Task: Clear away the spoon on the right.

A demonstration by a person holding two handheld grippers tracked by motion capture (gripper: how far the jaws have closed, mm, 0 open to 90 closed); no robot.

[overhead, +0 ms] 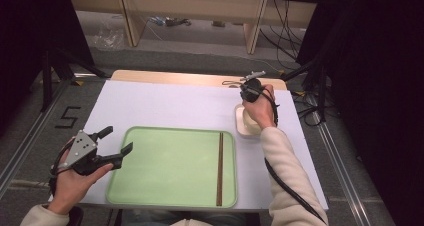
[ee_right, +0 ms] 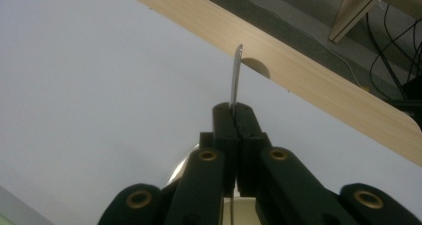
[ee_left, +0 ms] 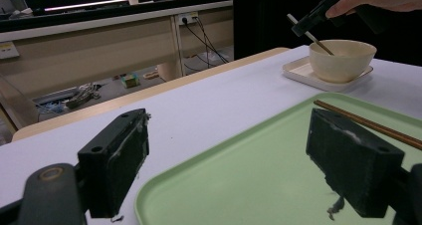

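metal spoon (ee_right: 238, 75) sits clamped between the pressed-together jaws of the right gripper (ee_right: 237, 110), its handle sticking out past the jaw tips in the right gripper view. in the left gripper view the same spoon (ee_left: 315, 39) slants from that gripper (ee_left: 311, 23) down into a cream bowl (ee_left: 342, 59) directly below it, and the bowl rests on a small cream tray (ee_left: 298, 70). the right hand (overhead: 260, 108) is held above the bowl with the forearm stretched forward and the gripper tipped downward.

the left gripper (overhead: 117, 143) rests low and roughly level, jaws spread wide with nothing between them, one jaw over the near corner of a green tray (overhead: 170, 166) and the other over the white table (overhead: 165, 106). a pair of brown chopsticks (overhead: 220, 168) lies on the tray's far side from that gripper, well apart from both grippers.
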